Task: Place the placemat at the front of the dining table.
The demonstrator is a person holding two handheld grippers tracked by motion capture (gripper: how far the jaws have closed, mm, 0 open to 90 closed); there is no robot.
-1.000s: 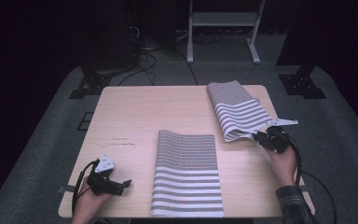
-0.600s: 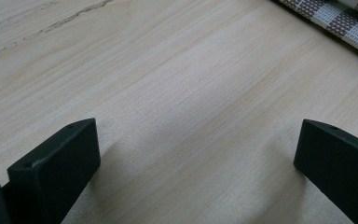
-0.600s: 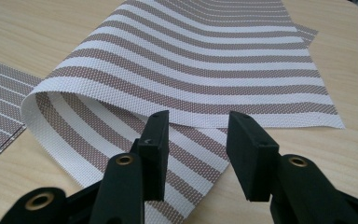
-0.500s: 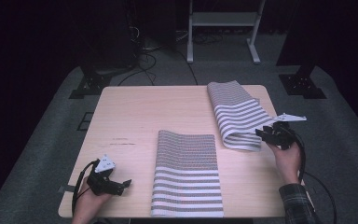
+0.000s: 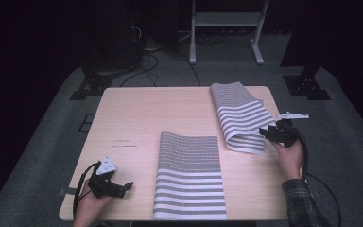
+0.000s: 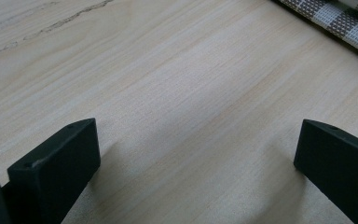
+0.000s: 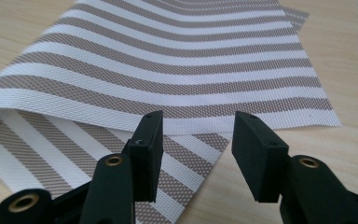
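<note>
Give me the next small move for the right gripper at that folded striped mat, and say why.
Probably ease the right gripper forward and close on the folded mat's upper edge. Its jaws stand open, just short of that edge, which lies loose over the lower layer. The left gripper rests open on bare table, clear of the flat mat.

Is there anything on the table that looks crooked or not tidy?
Yes. The far striped mat near the right tongs lies at an angle to the table edge, and its near end is folded over itself, not flat. The near striped mat lies flat and straight.
</note>
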